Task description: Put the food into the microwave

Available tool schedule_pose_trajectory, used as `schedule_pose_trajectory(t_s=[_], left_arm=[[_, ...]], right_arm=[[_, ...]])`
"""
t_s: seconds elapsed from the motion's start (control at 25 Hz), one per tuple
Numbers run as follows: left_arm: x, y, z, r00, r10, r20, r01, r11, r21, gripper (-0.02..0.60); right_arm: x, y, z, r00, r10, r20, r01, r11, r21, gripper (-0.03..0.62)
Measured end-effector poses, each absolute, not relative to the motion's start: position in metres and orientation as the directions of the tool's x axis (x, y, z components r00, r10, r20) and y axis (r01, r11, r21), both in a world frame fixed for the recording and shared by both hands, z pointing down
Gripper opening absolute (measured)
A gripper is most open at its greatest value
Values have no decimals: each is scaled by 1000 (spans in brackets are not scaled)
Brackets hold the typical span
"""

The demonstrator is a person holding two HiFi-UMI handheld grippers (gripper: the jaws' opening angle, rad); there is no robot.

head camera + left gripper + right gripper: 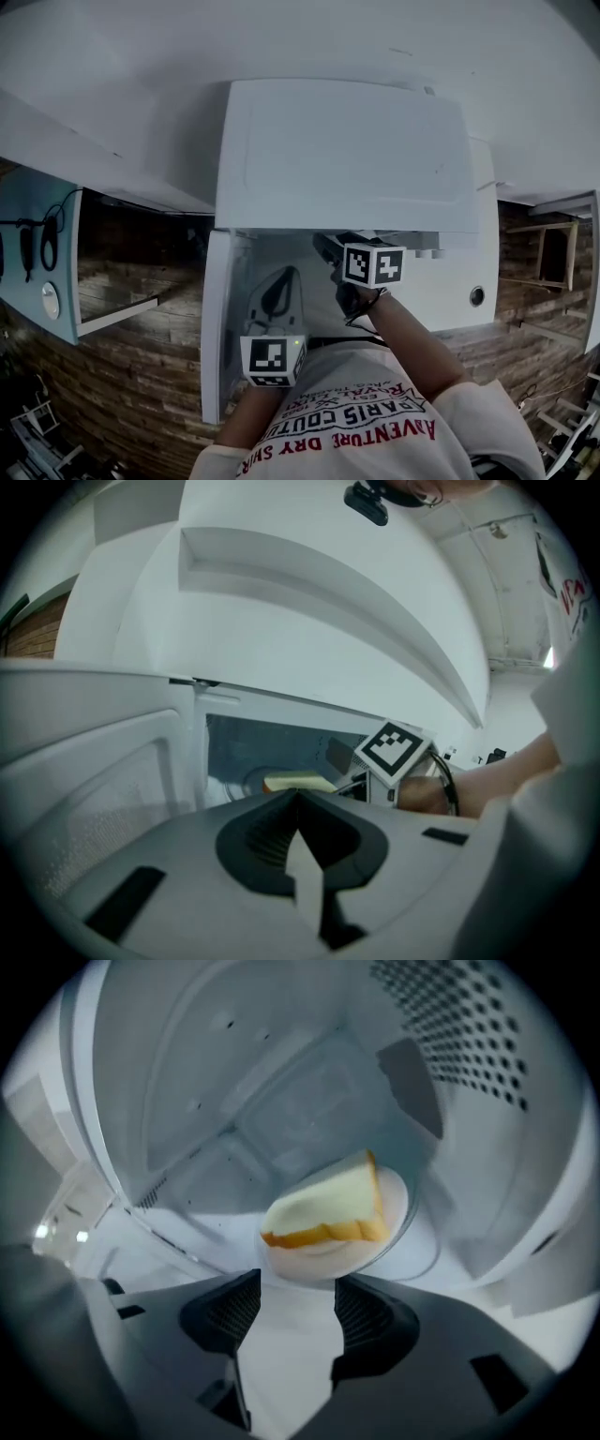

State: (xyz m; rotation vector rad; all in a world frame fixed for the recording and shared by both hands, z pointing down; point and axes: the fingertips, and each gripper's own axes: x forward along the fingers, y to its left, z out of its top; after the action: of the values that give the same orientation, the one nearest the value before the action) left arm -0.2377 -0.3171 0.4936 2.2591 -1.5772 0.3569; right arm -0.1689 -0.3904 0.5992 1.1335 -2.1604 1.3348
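The bread slice (328, 1208) is being borne on a white plate (396, 1206) inside the microwave (281, 1072). The right gripper (298, 1288) is being held just before the plate, jaws wide apart and empty. The left gripper (298, 803) is being held outside with its jaws together, gripping nothing.

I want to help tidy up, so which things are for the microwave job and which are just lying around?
For the job:
bread slice on its plate, inside the microwave
its open door
right gripper, jaws apart, just short of the plate

Just lying about:
black cables on the blue panel
wooden frame at the right
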Motion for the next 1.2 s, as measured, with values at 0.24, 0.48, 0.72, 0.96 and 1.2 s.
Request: schedule_pose_trajectory(t_s=[0.24, 0.48, 0.72, 0.96, 1.2], left_arm=[[-238, -314, 496, 355, -841, 408, -935, -319, 155, 6], [-242, -313, 497, 360, -838, 409, -933, -323, 159, 6], [-237, -314, 497, 376, -833, 406, -927, -337, 167, 6], [-225, -316, 481, 403, -836, 372, -915, -371, 159, 6], [-214, -312, 460, 417, -846, 332, -909, -395, 135, 6]], right_arm=[[-170, -373, 611, -522, -294, 801, -808, 472, -353, 236], [-165, -361, 624, -451, -266, 852, -815, 511, -272, 232], [-159, -349, 613, -462, -316, 829, -843, 447, -299, 151], [-152, -337, 558, -498, -469, 730, -829, 505, -241, 12], [-141, -330, 493, -527, -628, 573, -822, 548, -156, 12]])
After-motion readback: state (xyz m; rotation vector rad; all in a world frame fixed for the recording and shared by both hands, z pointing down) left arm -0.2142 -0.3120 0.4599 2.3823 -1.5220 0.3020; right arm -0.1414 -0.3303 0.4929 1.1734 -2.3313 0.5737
